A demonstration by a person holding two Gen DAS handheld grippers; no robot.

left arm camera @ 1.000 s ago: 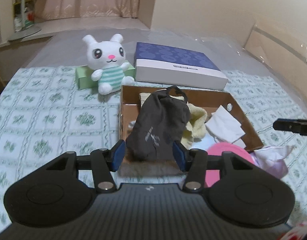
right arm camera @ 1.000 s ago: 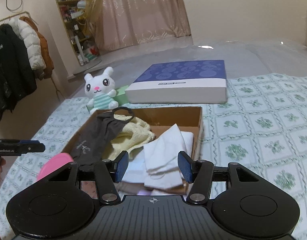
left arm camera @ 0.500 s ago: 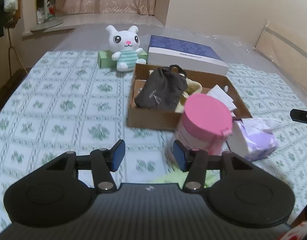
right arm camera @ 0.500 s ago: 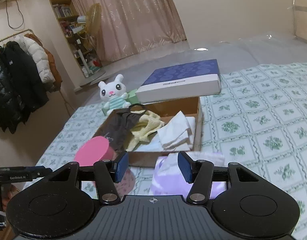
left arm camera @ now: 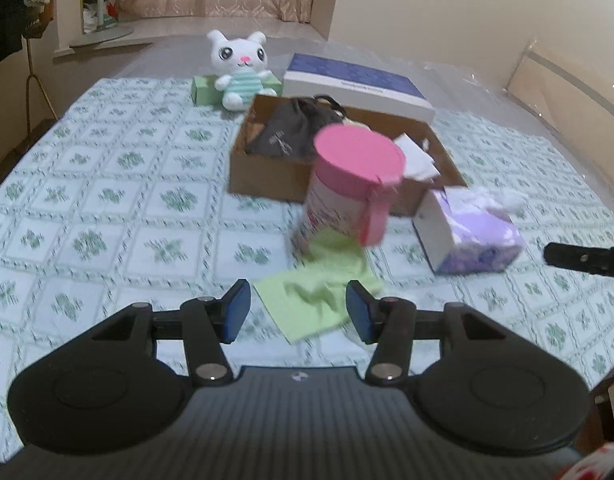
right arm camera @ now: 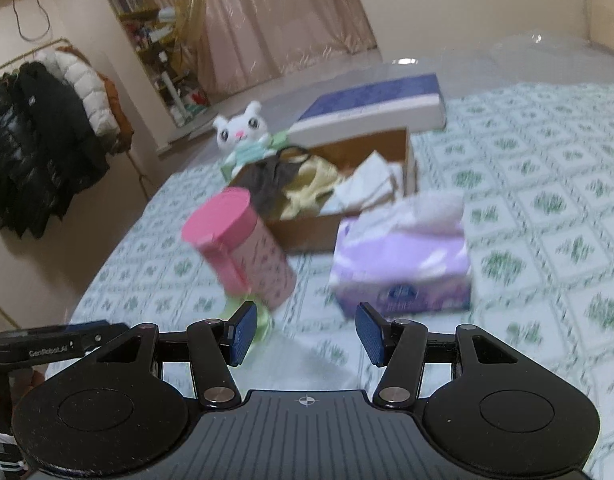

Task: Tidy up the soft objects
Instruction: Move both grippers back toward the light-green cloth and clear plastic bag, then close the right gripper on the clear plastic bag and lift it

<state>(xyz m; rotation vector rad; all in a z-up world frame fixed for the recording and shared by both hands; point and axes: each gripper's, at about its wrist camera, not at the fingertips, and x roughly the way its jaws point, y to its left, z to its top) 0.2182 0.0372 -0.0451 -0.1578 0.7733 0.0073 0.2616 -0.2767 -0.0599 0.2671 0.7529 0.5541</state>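
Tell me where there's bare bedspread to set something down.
Free: the wide stretch left of the cardboard box and pink canister. Crowded: around the canister, green cloth and tissue pack.

Pink canister (right arm camera: 243, 248) motion-blurred, green cloth (right arm camera: 263, 320) mostly hidden behind jaws

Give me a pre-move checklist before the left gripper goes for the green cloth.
1. Left gripper empty, pads apart: ok.
2. Right gripper empty, pads apart: ok.
3. Green cloth in front of the left pads, not yet between them: ok.
4. Cloth free to lift: not ok, the pink canister stands on its far end.
5. Cardboard box has room for it: cannot tell, already holds dark, yellow and white items.
6. Tissue pack clear of the cloth: ok.
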